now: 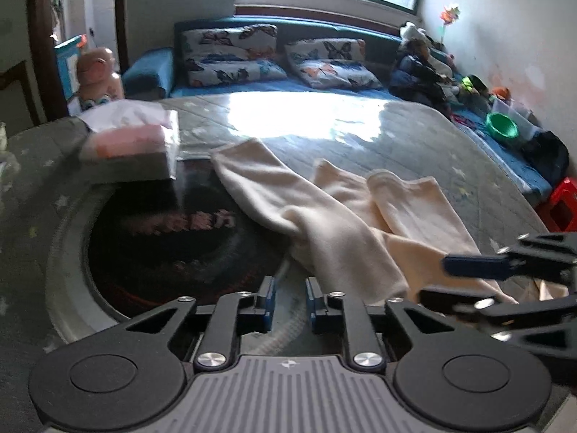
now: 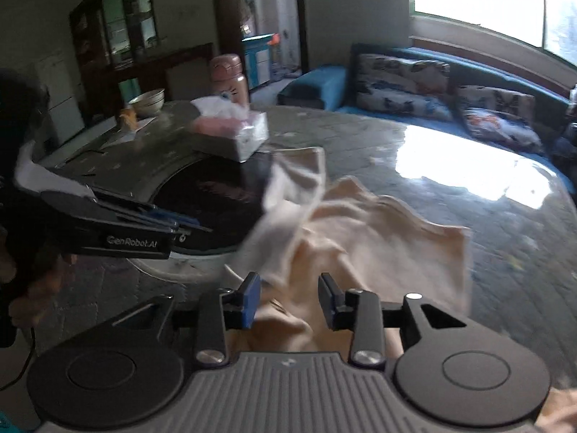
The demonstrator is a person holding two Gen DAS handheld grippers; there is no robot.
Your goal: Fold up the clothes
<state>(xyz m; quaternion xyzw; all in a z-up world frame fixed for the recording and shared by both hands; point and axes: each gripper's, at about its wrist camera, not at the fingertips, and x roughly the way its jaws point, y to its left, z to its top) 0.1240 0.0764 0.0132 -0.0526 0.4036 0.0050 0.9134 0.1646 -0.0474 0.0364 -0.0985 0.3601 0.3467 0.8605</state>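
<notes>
A cream garment (image 1: pixel 346 216) with two long legs or sleeves lies crumpled on the round glass-topped table (image 1: pixel 324 133). My left gripper (image 1: pixel 290 303) is open and empty, low over the table just left of the garment's near edge. My right gripper (image 2: pixel 290 299) is open, its fingers either side of the bunched near part of the garment (image 2: pixel 360 231), with cloth between the jaws. The right gripper also shows at the right edge of the left wrist view (image 1: pixel 468 278), over the garment. The left gripper also shows in the right wrist view (image 2: pixel 173 227), left of the garment.
A tissue box (image 1: pixel 133 144) sits on the table's dark inset hotplate rim (image 1: pixel 162 231), left of the garment. A pink bottle (image 2: pixel 230 79) and a bowl (image 2: pixel 148 101) stand at the far side. A blue sofa with butterfly cushions (image 1: pixel 230 57) is behind the table.
</notes>
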